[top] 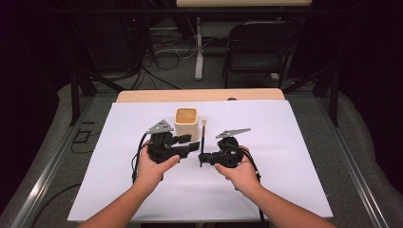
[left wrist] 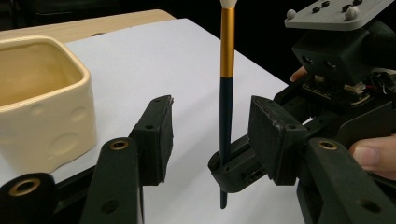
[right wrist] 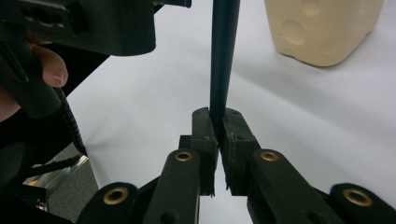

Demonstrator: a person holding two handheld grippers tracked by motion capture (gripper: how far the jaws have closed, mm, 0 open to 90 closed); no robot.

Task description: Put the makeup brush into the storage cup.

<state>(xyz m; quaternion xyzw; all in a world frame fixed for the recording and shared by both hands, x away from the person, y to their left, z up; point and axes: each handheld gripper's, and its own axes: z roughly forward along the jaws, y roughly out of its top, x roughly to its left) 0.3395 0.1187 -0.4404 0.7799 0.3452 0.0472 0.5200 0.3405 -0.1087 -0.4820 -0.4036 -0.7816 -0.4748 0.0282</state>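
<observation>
Cream ceramic cup (top: 186, 123) w/ cheese-like dimples sits on white paper sheet (top: 285, 161) over the wooden table (top: 142, 96), just beyond the left gripper (top: 190, 144). Right gripper (top: 201, 158) is pinched tight on the dark lower shaft of a makeup brush (top: 203, 140), held upright, gold ferrule & pale tip on top, just right of the cup. Left gripper's jaws are spread, nothing between the pads, brush just beside them.

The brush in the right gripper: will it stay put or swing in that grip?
The brush looks thin, stiff and probably light. The right gripper pinches it low on its dark handle, most of its length above, so it may pivot. Its round, smooth-looking shaft could slip, or roll if laid down.
</observation>
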